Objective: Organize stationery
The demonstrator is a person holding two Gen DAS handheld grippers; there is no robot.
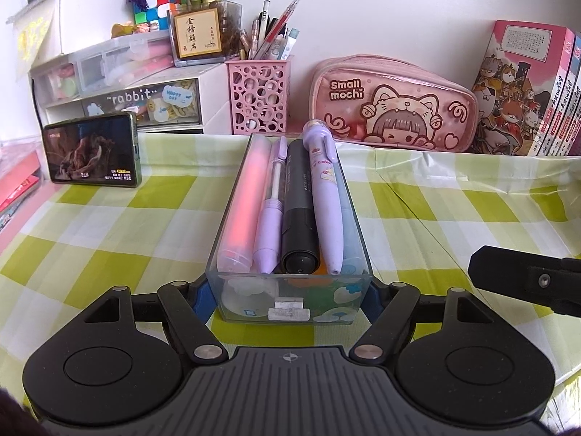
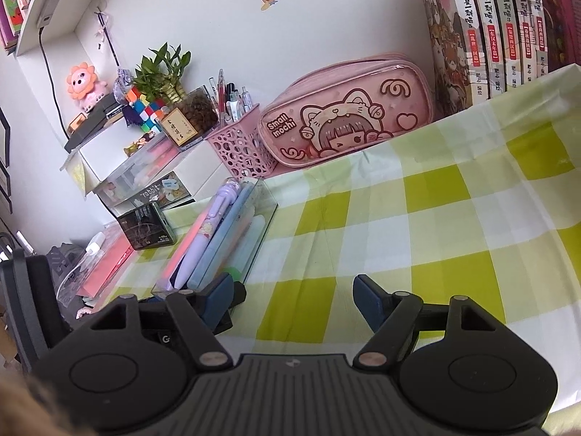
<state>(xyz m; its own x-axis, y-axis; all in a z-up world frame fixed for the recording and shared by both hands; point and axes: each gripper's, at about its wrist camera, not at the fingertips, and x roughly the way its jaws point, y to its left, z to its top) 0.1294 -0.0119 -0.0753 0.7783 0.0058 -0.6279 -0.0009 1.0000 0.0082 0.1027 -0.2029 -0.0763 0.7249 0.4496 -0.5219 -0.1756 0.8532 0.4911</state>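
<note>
Pens (image 1: 290,210) lie packed in the clear box (image 1: 290,312) at frame centre, gripped by the left gripper (image 1: 288,290) fingers; right gripper (image 2: 294,298) fingers wide, empty; worktop (image 2: 435,218) otherwise bare, sorting apparently near complete.

The left gripper (image 1: 289,292) is showing a matte black body — two round housings with raised discs, a ribbed grey plate between them bearing a small crosshair mark, and angled black link arms pinned by silver screws. The right gripper (image 2: 293,292) is showing the same build, its dark blue fingers (image 2: 370,296) sitting on black brackets.
</note>
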